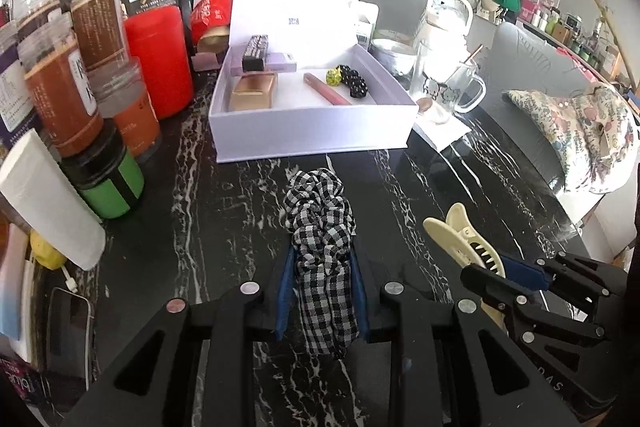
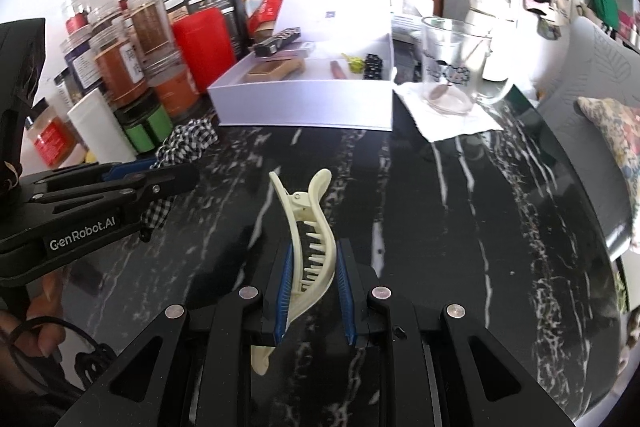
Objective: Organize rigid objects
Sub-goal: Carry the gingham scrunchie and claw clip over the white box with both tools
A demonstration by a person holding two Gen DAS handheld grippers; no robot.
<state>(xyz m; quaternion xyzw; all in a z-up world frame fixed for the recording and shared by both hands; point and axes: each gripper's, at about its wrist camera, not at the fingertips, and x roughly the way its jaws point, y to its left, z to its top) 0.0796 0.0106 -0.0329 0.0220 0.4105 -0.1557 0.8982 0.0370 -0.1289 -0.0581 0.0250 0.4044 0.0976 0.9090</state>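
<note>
My left gripper (image 1: 322, 267) is shut on a black-and-white checked scrunchie (image 1: 320, 223), held above the black marble table (image 1: 224, 219). My right gripper (image 2: 314, 263) is shut on a cream hair claw clip (image 2: 308, 227), which also shows at the right in the left wrist view, hair claw clip (image 1: 460, 231). Ahead of both stands an open white box (image 1: 312, 131), also seen as the white box (image 2: 304, 107). Inside it lie a gold bar-shaped case (image 1: 254, 91), a black case (image 1: 256, 53), a reddish stick (image 1: 326, 89) and black hair ties (image 1: 354, 79).
Several jars, a red canister (image 1: 160, 63) and a green-banded jar (image 1: 108, 183) crowd the left side. A glass mug (image 2: 452, 67) on a white napkin and a glass jug (image 2: 492, 23) stand right of the box. A phone (image 1: 68, 331) lies at the near left.
</note>
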